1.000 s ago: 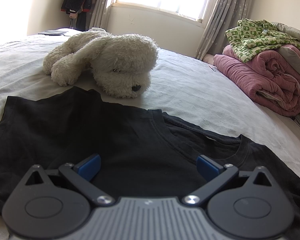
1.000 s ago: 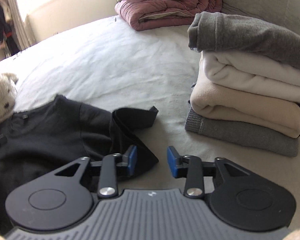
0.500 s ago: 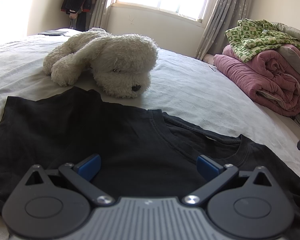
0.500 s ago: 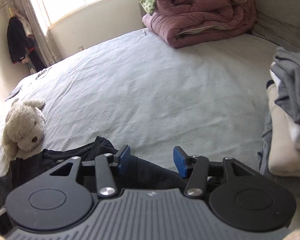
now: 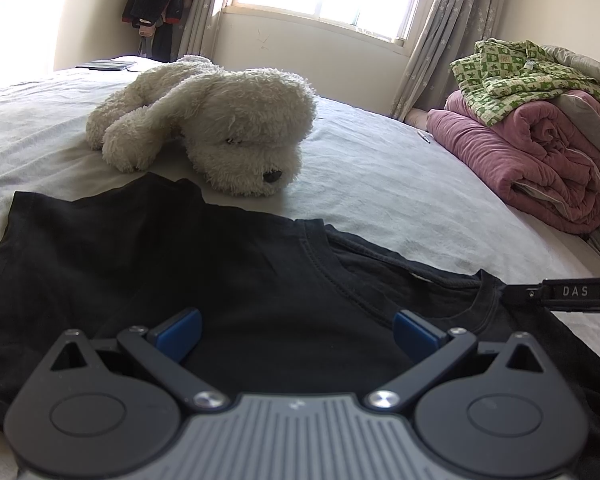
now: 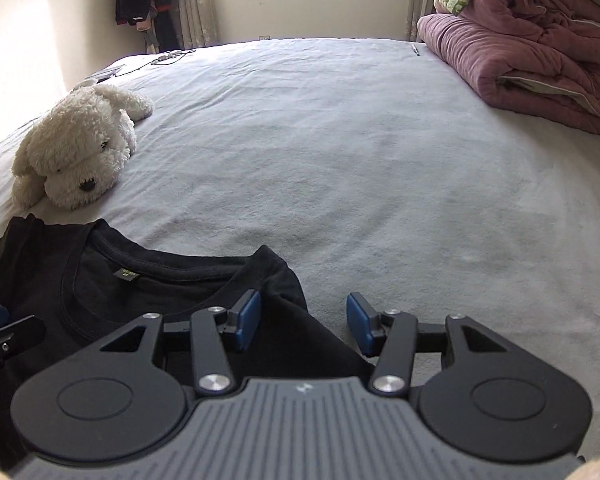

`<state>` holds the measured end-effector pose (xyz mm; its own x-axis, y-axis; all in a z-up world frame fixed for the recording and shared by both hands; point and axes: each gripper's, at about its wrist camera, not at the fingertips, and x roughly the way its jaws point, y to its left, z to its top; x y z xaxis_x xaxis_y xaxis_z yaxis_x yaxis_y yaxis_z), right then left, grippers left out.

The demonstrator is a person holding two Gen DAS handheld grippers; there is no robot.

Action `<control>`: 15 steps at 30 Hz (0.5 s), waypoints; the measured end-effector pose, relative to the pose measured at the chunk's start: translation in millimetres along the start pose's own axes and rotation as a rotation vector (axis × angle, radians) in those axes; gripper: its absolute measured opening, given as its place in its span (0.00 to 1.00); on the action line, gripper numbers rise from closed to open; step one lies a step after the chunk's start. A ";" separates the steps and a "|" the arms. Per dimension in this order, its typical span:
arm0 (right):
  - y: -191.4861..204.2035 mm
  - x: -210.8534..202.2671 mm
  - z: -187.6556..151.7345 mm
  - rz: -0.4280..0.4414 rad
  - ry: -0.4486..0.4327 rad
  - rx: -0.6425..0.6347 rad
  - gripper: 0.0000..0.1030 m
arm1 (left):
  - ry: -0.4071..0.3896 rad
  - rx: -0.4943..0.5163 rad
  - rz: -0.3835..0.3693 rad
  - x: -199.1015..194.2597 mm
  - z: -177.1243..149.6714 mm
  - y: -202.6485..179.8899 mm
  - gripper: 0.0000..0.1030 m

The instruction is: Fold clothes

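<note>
Bed (image 6: 380,152) under pale grey sheet, window behind. Black t-shirt (image 5: 180,280) flat at near edge, plush dog (image 5: 220,128) just beyond. Left gripper (image 5: 296,332) spread wide over shirt body, gripping nothing. Right gripper (image 6: 302,322) parted over shoulder edge, pads clear of cloth.

One black T-shirt (image 5: 180,280), one plush dog (image 5: 220,128), one pink quilt (image 5: 540,168), two claws.

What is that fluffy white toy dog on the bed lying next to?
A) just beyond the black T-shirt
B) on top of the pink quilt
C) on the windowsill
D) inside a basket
A: the toy dog lies on the grey sheet just past the far edge of the black T-shirt.
</note>
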<state>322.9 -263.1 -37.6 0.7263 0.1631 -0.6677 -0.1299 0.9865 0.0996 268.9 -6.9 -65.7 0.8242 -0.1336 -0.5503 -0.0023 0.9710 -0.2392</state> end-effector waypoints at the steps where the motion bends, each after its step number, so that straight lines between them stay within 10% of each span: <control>1: -3.9 -1.4 1.3 0.023 -0.015 0.033 0.51 | 0.000 0.000 0.000 -0.1 0.0 0.1 0.99; 15: -30.4 5.1 3.9 0.021 -0.010 0.084 0.51 | 0.000 -0.003 -0.002 -0.3 0.0 0.0 0.99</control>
<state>333.2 -292.2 -41.2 0.7308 0.1831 -0.6576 -0.0878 0.9806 0.1754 268.7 -6.8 -65.5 0.8244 -0.1351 -0.5496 -0.0027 0.9702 -0.2424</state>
